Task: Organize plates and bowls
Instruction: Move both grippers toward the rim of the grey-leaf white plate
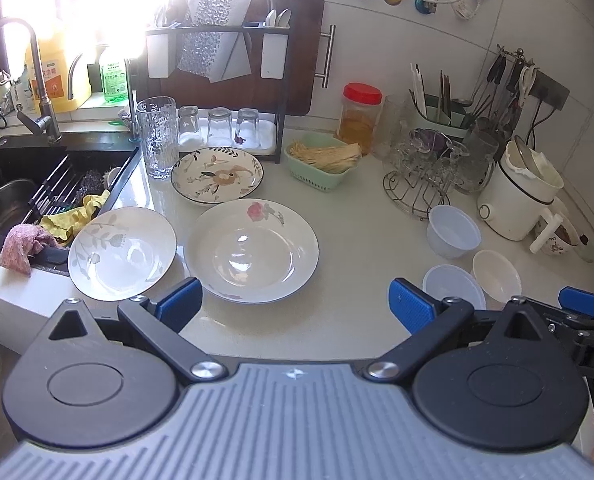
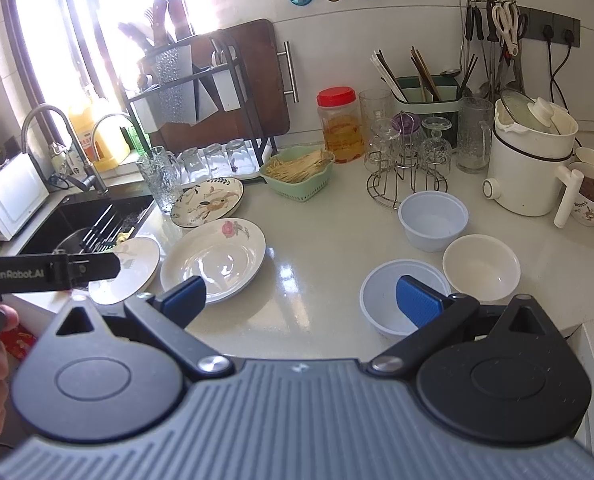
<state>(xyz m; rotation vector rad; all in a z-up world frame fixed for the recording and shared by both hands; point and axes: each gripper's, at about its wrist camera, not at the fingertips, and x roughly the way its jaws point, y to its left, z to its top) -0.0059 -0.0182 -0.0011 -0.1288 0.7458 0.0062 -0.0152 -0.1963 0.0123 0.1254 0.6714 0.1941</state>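
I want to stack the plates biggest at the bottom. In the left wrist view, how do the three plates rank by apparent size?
1. Pink-flower plate, largest.
2 and 3. Grey-leaf plate and dark-rimmed floral plate: unsure. The grey-leaf one looks slightly bigger, but it sits nearer the camera and the floral one lies farther back, so I would not rank them.

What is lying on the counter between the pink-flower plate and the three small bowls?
Nothing: in the right wrist view, only bare white counter separates the pink-flower plate from the nearest bowl.
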